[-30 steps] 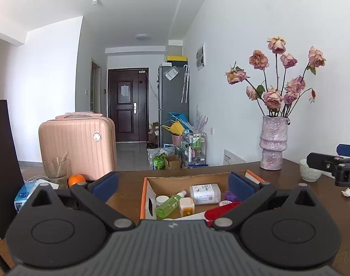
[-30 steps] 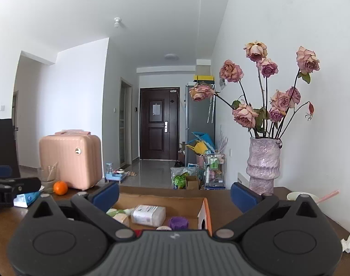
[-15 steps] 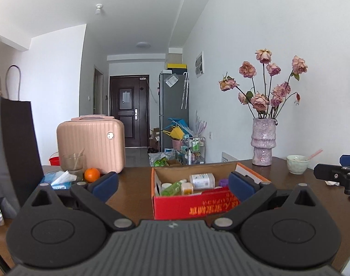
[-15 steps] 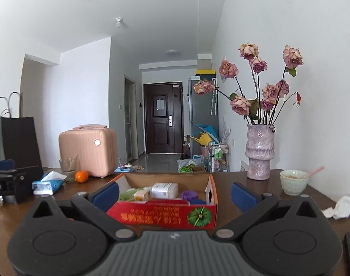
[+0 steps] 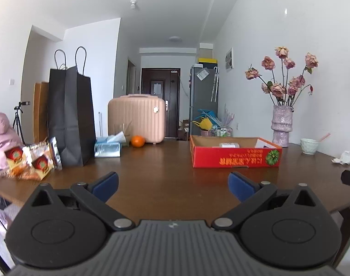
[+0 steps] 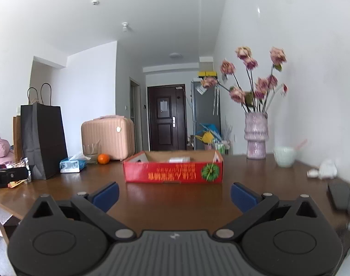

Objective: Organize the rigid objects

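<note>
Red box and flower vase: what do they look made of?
Red box: apparently cardboard, with a printed, slightly glossy red outside and raw brown inner walls. Flower vase: likely ceramic or glass, with a pale pink, rough, speckled, ridged surface; the material is uncertain at this distance.

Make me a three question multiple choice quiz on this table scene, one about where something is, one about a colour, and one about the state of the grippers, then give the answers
1. Where is the orange?
A. inside the red box
B. on the table in front of the pink suitcase
C. in the bowl

2. What colour is the tall paper bag?
A. black
B. white
C. green

3. How are the two grippers?
A. both shut on items
B. one holds the vase
C. both open and empty

Answers: 1 B, it sits on the table by the pink suitcase. 2 A, its sides are black. 3 C, the left gripper and right gripper show spread jaws with only table between.
</note>
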A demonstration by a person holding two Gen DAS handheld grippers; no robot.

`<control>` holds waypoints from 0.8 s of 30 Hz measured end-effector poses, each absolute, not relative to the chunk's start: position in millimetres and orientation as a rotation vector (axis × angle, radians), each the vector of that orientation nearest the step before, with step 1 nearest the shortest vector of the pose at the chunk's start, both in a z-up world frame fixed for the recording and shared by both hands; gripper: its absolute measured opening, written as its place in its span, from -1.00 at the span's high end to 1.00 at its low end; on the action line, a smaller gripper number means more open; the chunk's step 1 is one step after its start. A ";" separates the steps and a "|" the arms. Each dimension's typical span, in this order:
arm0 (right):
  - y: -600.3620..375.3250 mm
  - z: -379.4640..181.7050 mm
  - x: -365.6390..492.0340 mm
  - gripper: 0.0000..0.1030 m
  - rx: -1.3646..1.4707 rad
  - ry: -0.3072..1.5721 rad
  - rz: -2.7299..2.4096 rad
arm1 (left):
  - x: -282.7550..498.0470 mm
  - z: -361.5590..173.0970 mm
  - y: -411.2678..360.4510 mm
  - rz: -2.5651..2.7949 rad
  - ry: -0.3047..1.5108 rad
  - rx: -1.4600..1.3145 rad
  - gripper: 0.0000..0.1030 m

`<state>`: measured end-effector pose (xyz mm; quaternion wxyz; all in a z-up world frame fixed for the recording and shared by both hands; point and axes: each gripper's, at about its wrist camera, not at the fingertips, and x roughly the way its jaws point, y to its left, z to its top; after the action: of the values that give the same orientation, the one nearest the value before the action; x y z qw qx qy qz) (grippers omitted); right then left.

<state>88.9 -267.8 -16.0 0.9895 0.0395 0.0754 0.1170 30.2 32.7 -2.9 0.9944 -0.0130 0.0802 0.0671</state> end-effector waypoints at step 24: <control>-252.3 -43.2 53.7 -1.00 0.113 0.237 0.224 | 12.7 -13.3 26.1 0.107 0.157 0.018 -1.00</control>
<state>53.7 -252.3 -43.2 0.9852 0.0563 0.1179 0.1114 12.7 26.1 -13.3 0.9954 0.0090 0.0783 0.0536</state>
